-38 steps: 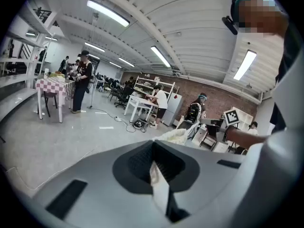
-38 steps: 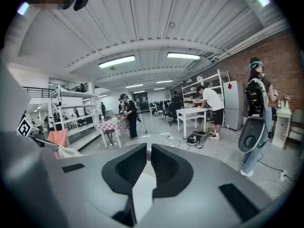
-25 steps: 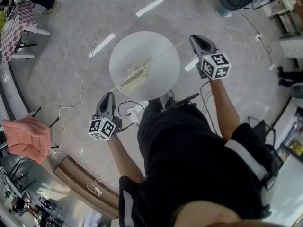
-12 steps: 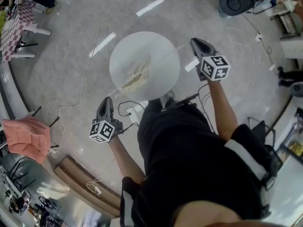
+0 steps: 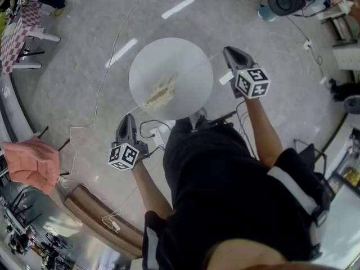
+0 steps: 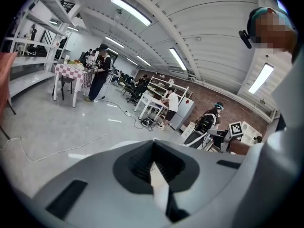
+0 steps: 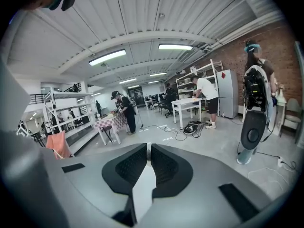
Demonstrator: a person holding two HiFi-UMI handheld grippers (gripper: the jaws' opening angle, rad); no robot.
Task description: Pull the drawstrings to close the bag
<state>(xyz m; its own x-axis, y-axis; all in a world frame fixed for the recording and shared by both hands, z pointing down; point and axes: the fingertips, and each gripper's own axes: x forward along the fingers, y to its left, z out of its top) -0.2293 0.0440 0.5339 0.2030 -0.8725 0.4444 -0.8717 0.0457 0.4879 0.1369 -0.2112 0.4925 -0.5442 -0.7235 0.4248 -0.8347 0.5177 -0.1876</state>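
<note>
A: Head view?
B: The bag [image 5: 159,91], gathered and cream-coloured, lies near the middle of the round white surface [image 5: 191,103]. The left gripper [image 5: 127,118] sits off the near-left rim and the right gripper [image 5: 229,50] off the far-right rim, with the bag between them.
A: Left gripper view?
B: Its fingers [image 6: 140,163] are closed, pinching a flat white drawstring [image 6: 159,184].
A: Right gripper view?
B: Much alike. Here the fingers [image 7: 128,167] are closed on a second drawstring [image 7: 142,186].
</note>
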